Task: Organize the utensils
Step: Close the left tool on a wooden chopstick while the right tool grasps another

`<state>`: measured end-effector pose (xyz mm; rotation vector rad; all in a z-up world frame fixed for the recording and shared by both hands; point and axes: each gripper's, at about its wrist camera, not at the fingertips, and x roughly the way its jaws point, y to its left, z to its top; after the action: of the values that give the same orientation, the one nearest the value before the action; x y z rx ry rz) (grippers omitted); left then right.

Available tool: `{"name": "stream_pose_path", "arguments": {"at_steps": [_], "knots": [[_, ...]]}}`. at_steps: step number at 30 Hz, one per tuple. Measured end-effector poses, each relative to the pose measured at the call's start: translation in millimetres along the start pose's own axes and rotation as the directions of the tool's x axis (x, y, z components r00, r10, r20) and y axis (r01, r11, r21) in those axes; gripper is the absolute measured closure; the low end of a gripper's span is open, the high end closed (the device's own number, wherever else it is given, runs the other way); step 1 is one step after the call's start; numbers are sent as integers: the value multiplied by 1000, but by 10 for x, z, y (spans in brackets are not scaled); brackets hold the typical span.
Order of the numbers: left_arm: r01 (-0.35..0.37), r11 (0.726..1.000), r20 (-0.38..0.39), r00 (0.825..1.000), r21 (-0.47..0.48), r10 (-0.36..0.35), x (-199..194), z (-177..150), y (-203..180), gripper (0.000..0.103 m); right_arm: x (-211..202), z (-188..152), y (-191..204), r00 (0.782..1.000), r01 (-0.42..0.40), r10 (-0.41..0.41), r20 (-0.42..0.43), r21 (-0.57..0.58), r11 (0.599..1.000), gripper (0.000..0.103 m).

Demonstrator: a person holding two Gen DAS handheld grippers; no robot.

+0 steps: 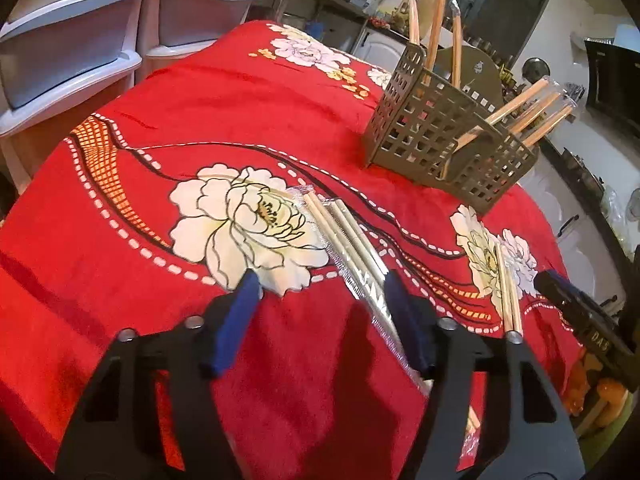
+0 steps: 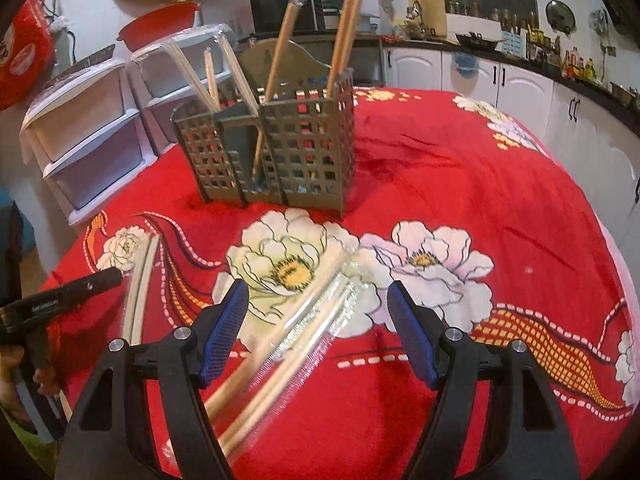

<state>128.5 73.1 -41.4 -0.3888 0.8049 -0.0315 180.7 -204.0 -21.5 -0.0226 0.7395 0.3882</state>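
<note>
1. On the red floral tablecloth [image 1: 280, 120], far left: left gripper [image 1: 320, 284] hovers low, jaws apart, nothing held. Its right finger sits just at the edge of a clear-wrapped chopstick packet [image 1: 340, 232] lying on the white flower print.
2. Right of that in the left wrist view: second wrapped pair [image 1: 506, 288] lies on another flower. The right gripper's tip shows at that frame's right edge, near this pair.
3. Centre-back: grey slotted utensil caddy [image 2: 280, 152] stands upright, well apart from both loose packets. Several wrapped chopstick pairs [image 2: 280, 52] already lean in its compartments; exact count per compartment hard to tell.
4. Right wrist view: right gripper [image 2: 318, 312] also has jaws apart and empty. A wrapped packet [image 2: 304, 320] lies diagonally between the fingers, motion-blurred, so contact can't be judged.
5. Step in hand, my read: grasp a loose packet, then drop it in the caddy.
6. To do it well:
   - centre the packet between both pads before closing; left gripper looks offset, needs shifting right
   - close across the sticks, not only on the slippery wrapper
   - grip near mid-length so it doesn't swing
   - tilt upright over an open compartment, release low
7. Risk: wrapper slips, or sticks snag the ones already leaning.
</note>
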Motion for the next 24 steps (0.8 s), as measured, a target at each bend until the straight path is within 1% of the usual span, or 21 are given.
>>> {"name": "stream_pose_path", "arguments": {"at_steps": [1, 2, 3, 6, 7, 9, 12, 14, 15, 16, 19, 20, 21, 24], "knots": [[1, 1000, -7, 1000, 0, -1, 15, 21, -12, 54, 22, -9, -19, 1000, 3, -3, -11, 5, 1000, 34], [-1, 1000, -13, 1000, 1, 1, 30, 35, -19, 60, 42, -16, -31, 1000, 5, -5, -19, 10, 1000, 35], [-6, 1000, -22, 1000, 2, 6, 50, 52, -28, 65, 64, -24, -48, 1000, 7, -7, -27, 17, 1000, 38], [0, 1000, -40, 999, -17, -1, 107, 97, -28, 69, 124, -48, -87, 999, 7, -5, -51, 25, 1000, 49], [1, 1000, -43, 999, -22, -2, 122, 111, -25, 70, 154, -55, -105, 998, 3, -1, -64, 33, 999, 50], [-5, 999, -48, 999, -32, 3, 163, 146, -15, 73, 212, -55, -128, 996, -1, 5, -90, 46, 999, 56], [-18, 999, -53, 998, -51, 16, 226, 191, -7, 74, 281, -21, -176, 992, 3, 5, -122, 67, 998, 62], [-25, 998, -60, 998, -52, 22, 253, 224, -8, 75, 318, 11, -211, 991, -2, 13, -131, 77, 997, 63], [-27, 998, -63, 998, -56, 23, 262, 244, -5, 75, 345, 18, -218, 990, 4, 7, -138, 79, 997, 65], [-30, 998, -67, 997, -56, 26, 274, 261, -2, 76, 366, 24, -225, 990, 7, 5, -143, 82, 997, 66], [-44, 998, -71, 997, -55, 40, 309, 304, 6, 79, 415, 57, -211, 988, 15, -6, -151, 63, 998, 66], [-58, 997, -72, 996, -46, 55, 334, 323, 7, 82, 429, 65, -211, 988, 17, -7, -153, 61, 998, 66], [-66, 997, -73, 995, -46, 62, 349, 339, 11, 83, 436, 71, -212, 988, 17, -7, -154, 60, 998, 66], [-77, 996, -85, 994, -44, 73, 385, 393, 9, 83, 460, 84, -213, 988, 23, -15, -156, 52, 998, 67]]}}
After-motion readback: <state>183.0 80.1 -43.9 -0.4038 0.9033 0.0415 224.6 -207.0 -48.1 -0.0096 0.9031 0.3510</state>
